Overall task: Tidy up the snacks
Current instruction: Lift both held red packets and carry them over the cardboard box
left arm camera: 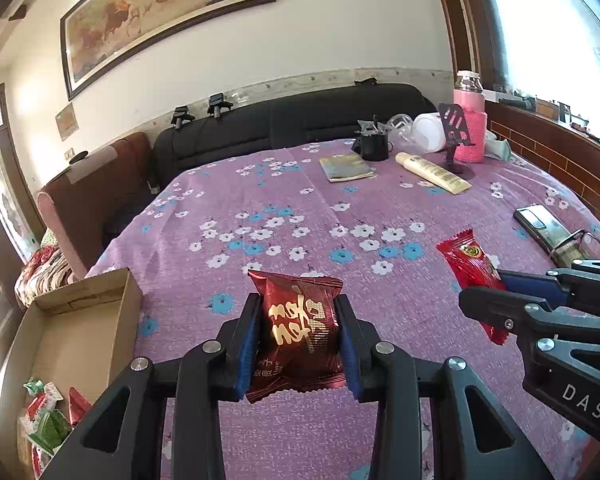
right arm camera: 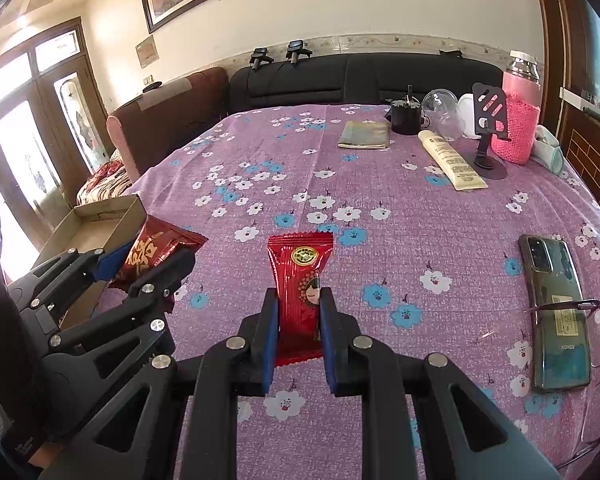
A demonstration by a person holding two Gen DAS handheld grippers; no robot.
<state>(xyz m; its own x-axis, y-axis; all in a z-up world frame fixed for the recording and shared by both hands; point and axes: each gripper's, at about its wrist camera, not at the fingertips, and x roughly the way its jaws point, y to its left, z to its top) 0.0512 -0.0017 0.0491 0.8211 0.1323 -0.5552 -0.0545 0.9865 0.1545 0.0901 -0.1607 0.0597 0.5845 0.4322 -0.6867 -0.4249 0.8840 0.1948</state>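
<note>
My left gripper (left arm camera: 299, 312) is shut on a dark red snack packet with gold lettering (left arm camera: 300, 332), held above the purple flowered tablecloth; it also shows in the right wrist view (right arm camera: 156, 250). My right gripper (right arm camera: 299, 304) is shut on a bright red candy packet (right arm camera: 300, 280), which also shows in the left wrist view (left arm camera: 470, 268). A cardboard box (left arm camera: 80, 320) stands at the table's left edge, with several wrapped snacks (left arm camera: 48, 420) in its near end. The box also shows in the right wrist view (right arm camera: 104, 220).
A phone (right arm camera: 556, 312) with glasses (right arm camera: 596, 360) lies at the right. At the far right stand a cream tube (right arm camera: 452, 160), a booklet (right arm camera: 366, 134), a black cup (right arm camera: 406, 118), a phone stand (right arm camera: 488, 132) and a pink-sleeved bottle (right arm camera: 518, 120). Sofas lie beyond the table.
</note>
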